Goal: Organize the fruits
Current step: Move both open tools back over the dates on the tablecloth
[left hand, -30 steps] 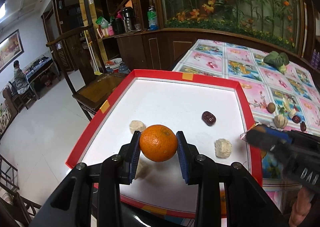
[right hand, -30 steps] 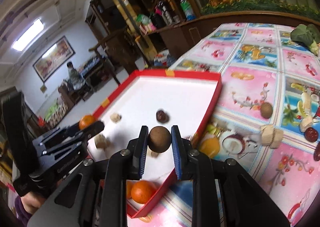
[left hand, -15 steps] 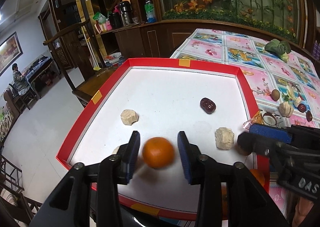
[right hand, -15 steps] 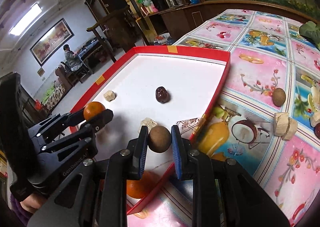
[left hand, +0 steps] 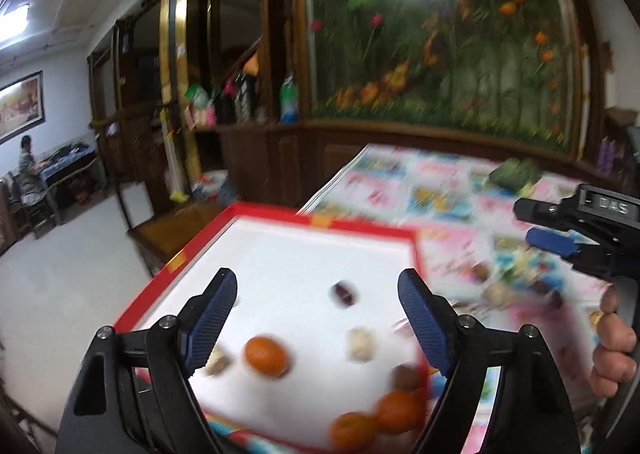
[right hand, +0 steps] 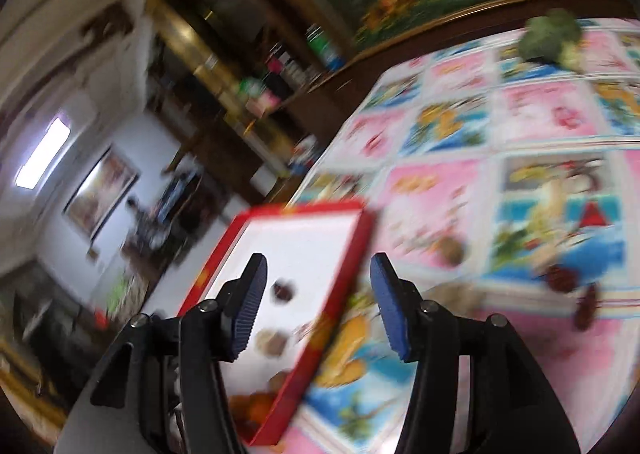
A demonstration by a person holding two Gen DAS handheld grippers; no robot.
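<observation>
Both views are motion-blurred. My left gripper [left hand: 318,312] is open and empty above the red-rimmed white tray [left hand: 360,230]. On the tray lie an orange [left hand: 267,356], a dark red date [left hand: 343,294], a pale nut [left hand: 361,343], a brown round fruit [left hand: 407,377] and two more oranges [left hand: 376,420] at the near right corner. My right gripper [right hand: 316,308] is open and empty above the tray's right rim [right hand: 320,342]; it also shows in the left wrist view [left hand: 560,242]. The date [right hand: 283,290] and a brown fruit [right hand: 273,341] show between its fingers.
The fruit-print tablecloth [right hand: 520,133] holds loose fruit to the right of the tray: a brown round one [right hand: 451,250], dark red dates [right hand: 562,278] and green vegetables [right hand: 554,35] at the far end. A wooden cabinet [left hand: 280,157] stands beyond the table.
The left gripper let go of the orange, which now lies on the tray, and rose. The right gripper released its brown fruit into the tray, opened and swung right.
</observation>
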